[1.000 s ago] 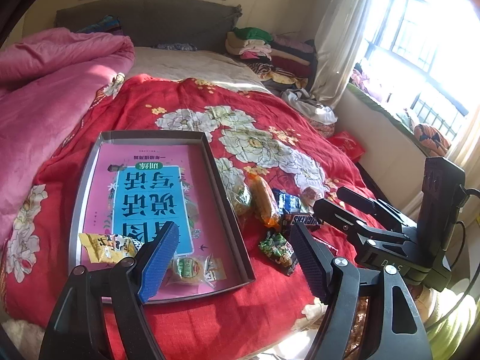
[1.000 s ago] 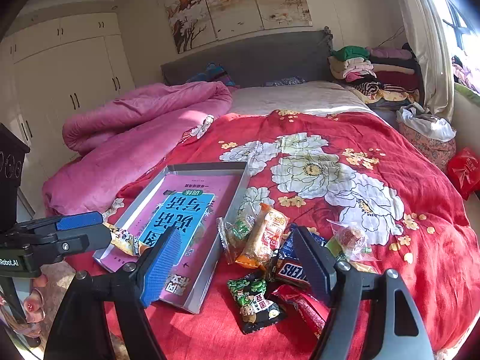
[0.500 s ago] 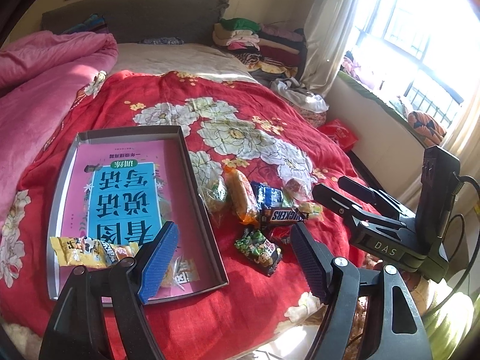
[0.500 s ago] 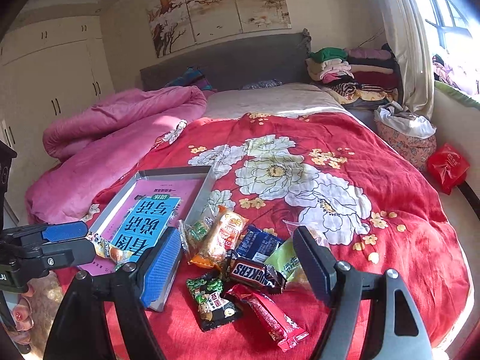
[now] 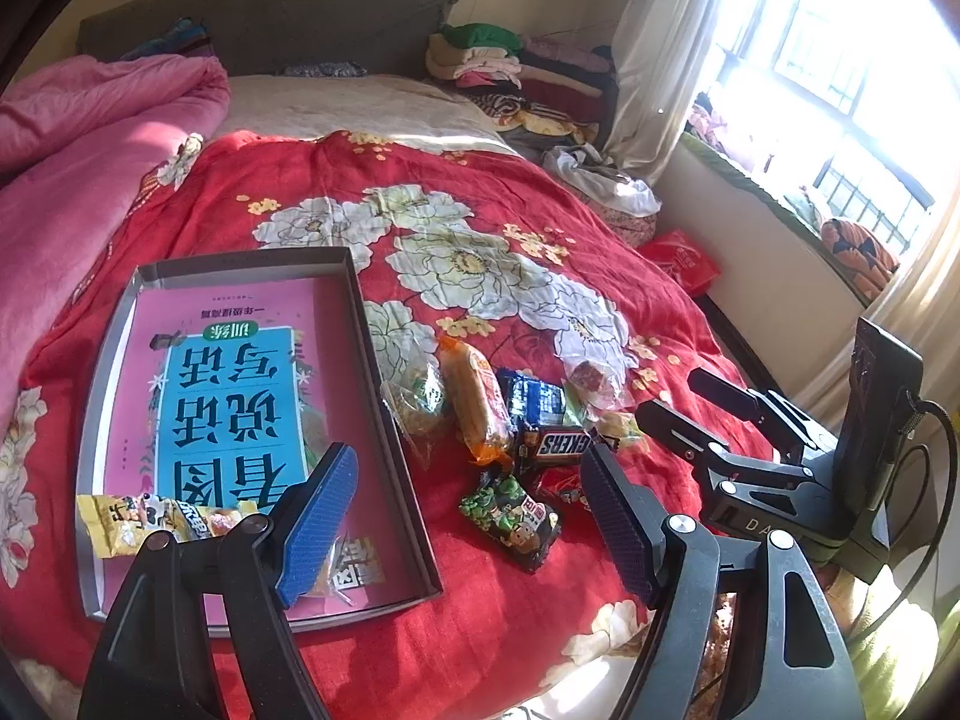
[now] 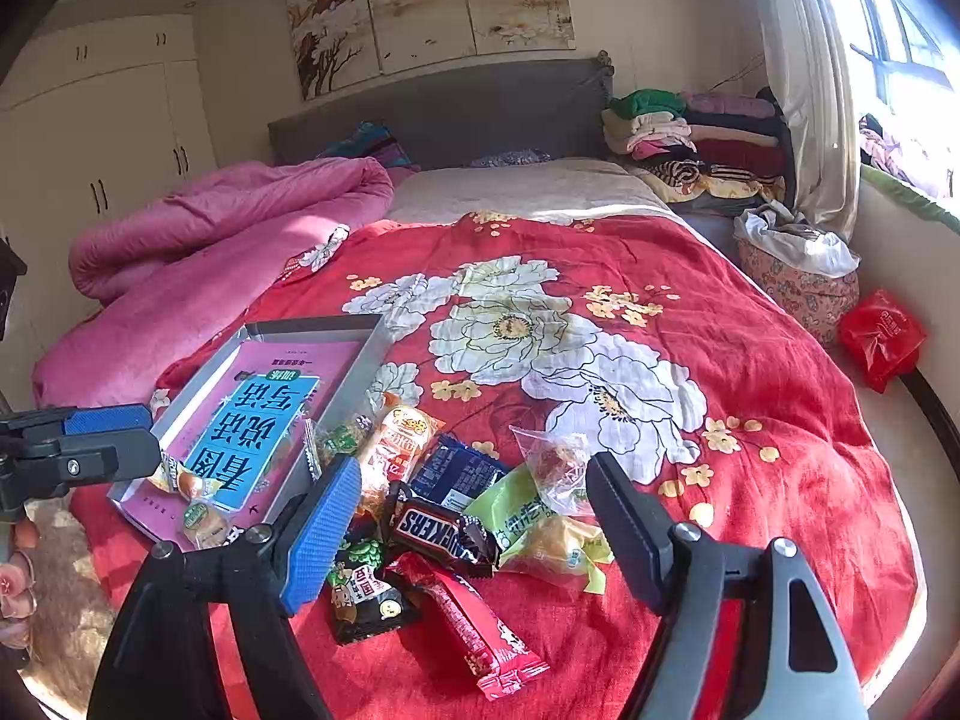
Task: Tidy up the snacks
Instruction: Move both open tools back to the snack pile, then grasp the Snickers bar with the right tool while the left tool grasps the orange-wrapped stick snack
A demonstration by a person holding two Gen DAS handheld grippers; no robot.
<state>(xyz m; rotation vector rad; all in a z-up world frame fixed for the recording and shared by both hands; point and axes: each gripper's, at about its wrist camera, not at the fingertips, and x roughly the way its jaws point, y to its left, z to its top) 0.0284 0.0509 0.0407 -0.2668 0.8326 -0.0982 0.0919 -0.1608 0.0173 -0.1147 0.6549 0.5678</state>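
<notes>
My right hand-held gripper (image 6: 474, 516) hangs wide and empty over the snack heap on the red floral bedspread (image 6: 750, 360); the brown Snickers bar (image 6: 441, 531) lies just ahead between the fingers, long axis crosswise. Left hand-held gripper (image 5: 468, 516), also wide and empty, sits over the shallow grey tray (image 5: 396, 420) edge. Neighbouring wrappers crowd the bar: red stick pack (image 6: 474, 630) touching below.

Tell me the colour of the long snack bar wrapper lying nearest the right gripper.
Red, with small white markings; the long snack bar shows best in the right wrist view.
</notes>
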